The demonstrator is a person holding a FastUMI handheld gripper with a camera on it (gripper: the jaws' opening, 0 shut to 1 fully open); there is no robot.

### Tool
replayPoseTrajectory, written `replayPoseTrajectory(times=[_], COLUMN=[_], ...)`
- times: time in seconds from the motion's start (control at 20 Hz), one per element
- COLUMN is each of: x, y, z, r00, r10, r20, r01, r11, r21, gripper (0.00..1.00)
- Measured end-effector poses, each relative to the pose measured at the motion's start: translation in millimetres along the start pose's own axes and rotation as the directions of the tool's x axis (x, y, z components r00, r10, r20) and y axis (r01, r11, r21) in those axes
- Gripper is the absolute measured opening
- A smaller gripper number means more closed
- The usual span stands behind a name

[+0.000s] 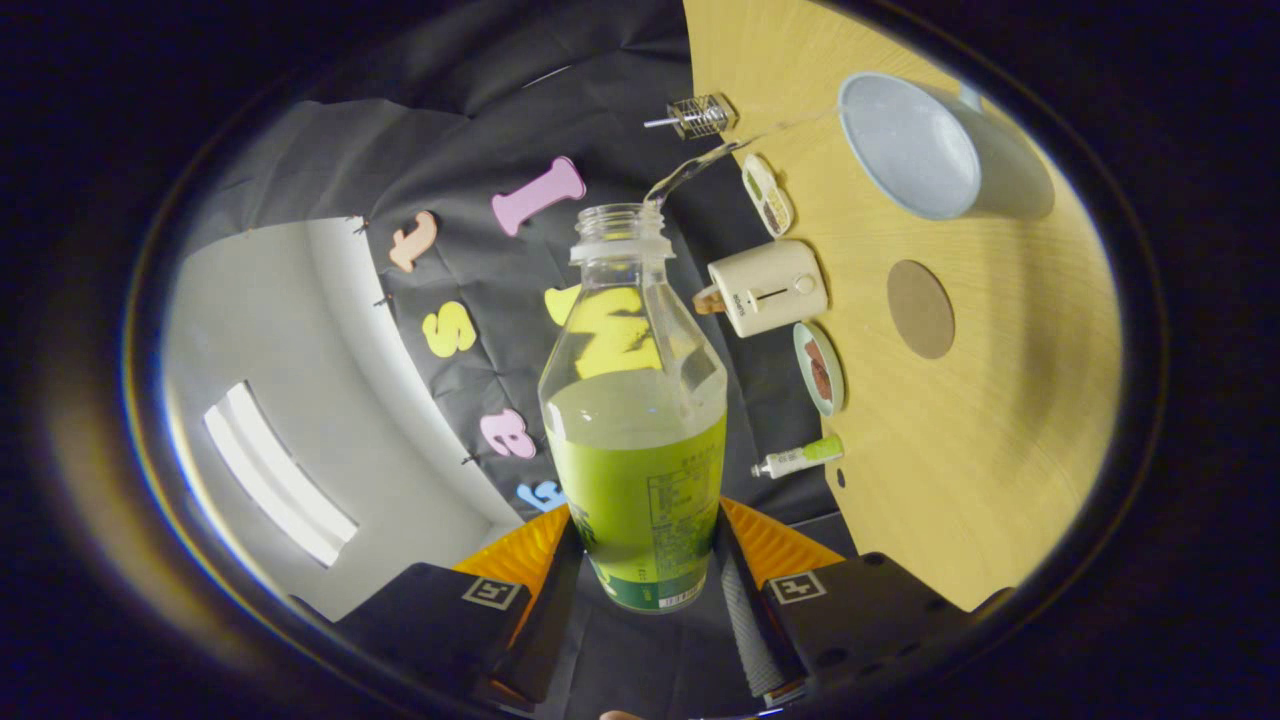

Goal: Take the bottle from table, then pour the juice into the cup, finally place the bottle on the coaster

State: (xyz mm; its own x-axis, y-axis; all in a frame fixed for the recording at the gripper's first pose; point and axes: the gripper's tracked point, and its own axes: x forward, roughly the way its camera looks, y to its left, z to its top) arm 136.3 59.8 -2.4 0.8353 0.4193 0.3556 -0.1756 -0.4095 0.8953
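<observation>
Gripper view: fingers point(648, 560) pinch the tilted bottle point(635, 420) at centre frame.
Stream: juice arcs to the cup point(910, 150), upper right.
Advice: hold tilt steady; coaster point(920, 308) waits below cup.

Clear glossy plastic bottle point(634, 400); matt wood-grain table point(1000, 450); smooth cup point(910, 145).

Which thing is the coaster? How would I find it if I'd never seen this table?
Start at the wooden table and find the big pale cup the bottle, clamped in the gripper, is pouring towards. Between the cup and the white toaster lies the coaster. It is the only flat, plain brown disc; everything nearby stands up or holds something.
</observation>
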Motion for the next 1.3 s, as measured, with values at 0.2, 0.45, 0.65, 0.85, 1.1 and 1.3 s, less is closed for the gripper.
replayPoseTrajectory(times=[0.2, 0.45, 0.65, 0.85, 1.1, 1.3], x=[-1, 1, -1, -1, -5, 0], y=[3, 6, 9, 11, 17, 17], z=[-1, -1, 3, 2, 5, 11], r00=[1.000, 0.999, 0.999, 0.998, 0.997, 0.996], r10=[0.016, 0.043, 0.054, 0.068, 0.080, 0.087], r20=[-0.003, -0.003, 0.008, 0.006, 0.017, 0.027], r01=[-0.016, -0.043, -0.054, -0.069, -0.081, -0.089], r11=[1.000, 0.998, 0.997, 0.996, 0.995, 0.994], r21=[0.012, 0.033, 0.050, 0.058, 0.054, 0.070], gripper=[0.75, 0.75, 0.74, 0.74, 0.74, 0.74])
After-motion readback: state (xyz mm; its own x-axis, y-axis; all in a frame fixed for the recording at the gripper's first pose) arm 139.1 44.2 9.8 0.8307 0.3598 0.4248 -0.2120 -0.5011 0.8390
